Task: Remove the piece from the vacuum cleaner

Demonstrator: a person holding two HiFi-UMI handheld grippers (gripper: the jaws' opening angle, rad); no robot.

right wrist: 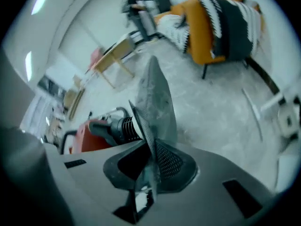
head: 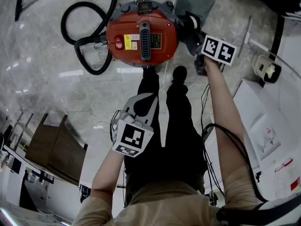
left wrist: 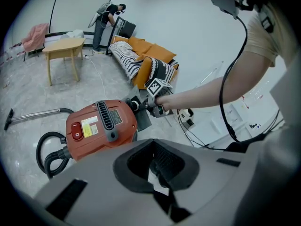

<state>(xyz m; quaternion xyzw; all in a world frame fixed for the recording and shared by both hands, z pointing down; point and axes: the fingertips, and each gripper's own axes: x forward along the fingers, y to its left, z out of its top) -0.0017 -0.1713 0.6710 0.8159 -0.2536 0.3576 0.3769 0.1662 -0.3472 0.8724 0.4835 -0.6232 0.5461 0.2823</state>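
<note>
Left gripper [left wrist: 161, 174], closed and empty, hangs; right gripper [right wrist: 148, 173] clamps the grey piece [right wrist: 157, 98], best pulled straight off the vacuum cleaner [head: 141, 32].

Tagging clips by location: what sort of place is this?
Likely a staged living room in a lab or studio: orange sofa with striped throw, wooden table, vacuum cleaner on pale stone-look floor.

The head view looks steeply down at the floor [head: 47, 79], with the vacuum cleaner [head: 141, 36] near the top edge. The left gripper view looks from farther back across that machine toward the sofa [left wrist: 150, 60]. The right gripper view is closest, with the grey piece [right wrist: 157, 102] filling its middle, and it faces the same sofa. All three views share the vacuum cleaner.
</note>
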